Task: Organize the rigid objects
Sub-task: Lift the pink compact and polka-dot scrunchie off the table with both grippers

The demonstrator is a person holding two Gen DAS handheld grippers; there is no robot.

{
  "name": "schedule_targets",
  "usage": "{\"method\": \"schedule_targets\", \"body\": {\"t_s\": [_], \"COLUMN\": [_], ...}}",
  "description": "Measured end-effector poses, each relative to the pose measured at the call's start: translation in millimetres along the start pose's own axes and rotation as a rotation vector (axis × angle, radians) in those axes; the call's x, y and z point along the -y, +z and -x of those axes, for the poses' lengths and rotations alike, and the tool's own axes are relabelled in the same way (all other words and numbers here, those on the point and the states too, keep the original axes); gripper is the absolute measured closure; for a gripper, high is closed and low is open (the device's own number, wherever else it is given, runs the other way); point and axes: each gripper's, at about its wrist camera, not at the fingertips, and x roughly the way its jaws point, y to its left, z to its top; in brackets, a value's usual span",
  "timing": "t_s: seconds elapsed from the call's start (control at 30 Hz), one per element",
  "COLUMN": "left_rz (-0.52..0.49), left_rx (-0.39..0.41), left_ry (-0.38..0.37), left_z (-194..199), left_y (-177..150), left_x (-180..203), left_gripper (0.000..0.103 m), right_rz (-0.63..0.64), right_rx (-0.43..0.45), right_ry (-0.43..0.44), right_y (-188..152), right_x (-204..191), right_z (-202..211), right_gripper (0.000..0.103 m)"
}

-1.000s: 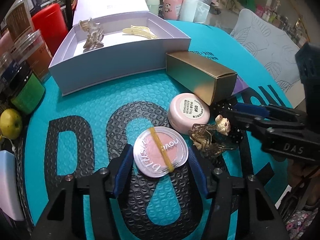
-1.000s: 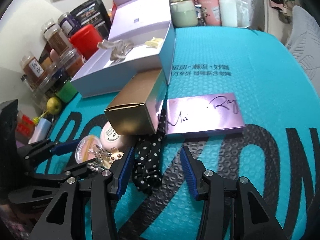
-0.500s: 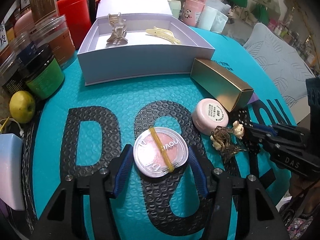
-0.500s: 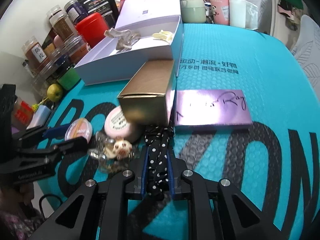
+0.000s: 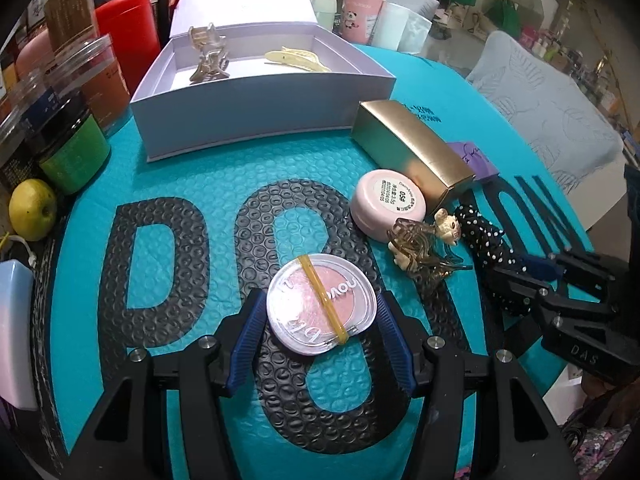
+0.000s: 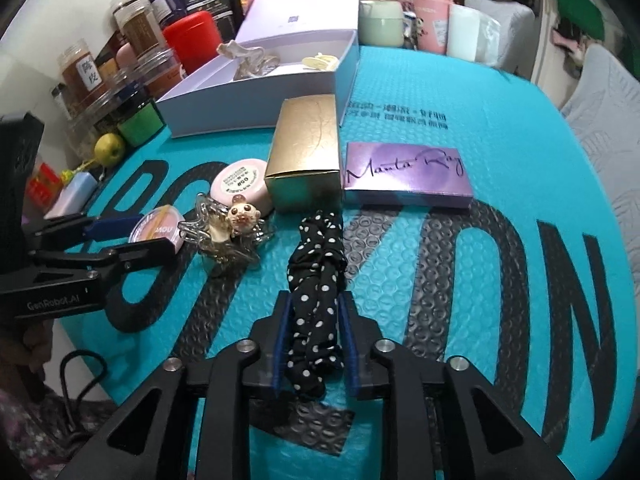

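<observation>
Two fingers pairs: left (image 5: pixel 320 316) clamps round pink compact (image 5: pixel 321 309); right (image 6: pixel 315 344) just reopened, seemingly loose around polka-dot scrunchie (image 6: pixel 316 300).

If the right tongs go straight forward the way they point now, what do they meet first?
Probably the polka-dot scrunchie: it already lies between the fingers of the right tongs, whose jaws have just been opening. Beyond it stands the gold box, though depth is hard to judge.

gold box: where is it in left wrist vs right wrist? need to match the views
Left wrist: gold box, right of centre, running diagonally, behind the pink round case.
Right wrist: gold box, upper centre, end-on, left of the purple box.
Shared landmark: open lavender box behind it.
</observation>
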Motion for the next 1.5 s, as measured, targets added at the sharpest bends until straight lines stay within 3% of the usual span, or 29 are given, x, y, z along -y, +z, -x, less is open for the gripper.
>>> {"method": "schedule_targets", "body": {"t_s": [0.03, 0.2, 0.27, 0.3, 0.33, 0.4, 0.57, 1.13, 1.5], "left_rz": [-0.008, -0.014, -0.008, -0.005, -0.002, 0.007, 0.024, -0.001, -0.011], "left_rx": [0.0, 0.015, 0.023, 0.026, 0.027, 0.027, 0.009, 0.072, 0.115], "left_ry": [0.009, 0.018, 0.016, 0.015, 0.013, 0.006, -0.04, -0.033, -0.031], "left_z": [-1.0, -2.0, -2.1, -2.1, -1.6, -1.0, 1.7, 29.3, 45.1], "left_y": [0.3, 0.8, 0.7, 0.8, 0.9, 1.4, 3.1, 15.8, 27.6], "left_x": [1.3, 2.9, 2.4, 2.1, 1.7, 0.2, -2.8, 3.4, 4.3], "left_gripper": [0.047, 0.047, 0.047, 0.047, 0.047, 0.047, 0.047, 0.047, 0.047], "right_rz": [0.009, 0.049, 0.046, 0.045, 0.042, 0.028, 0.009, 0.012, 0.029], "right_rx": [0.003, 0.029, 0.038, 0.039, 0.037, 0.032, 0.015, 0.025, 0.063], "right_ry": [-0.008, -0.053, -0.067, -0.069, -0.066, -0.052, -0.001, 0.035, 0.113], "right_y": [0.1, 1.4, 3.2, 4.0, 5.2, 7.1, 8.7, 15.2, 27.0], "right_x": [-1.8, -6.2, -5.2, -5.2, -4.2, -1.4, -0.8, -6.2, -17.2], "right_z": [-0.7, -6.1, -7.4, -7.7, -7.8, -8.4, -6.3, 19.9, 30.0], "right_gripper": [0.059, 0.059, 0.069, 0.081, 0.086, 0.087, 0.088, 0.088, 0.088]}}
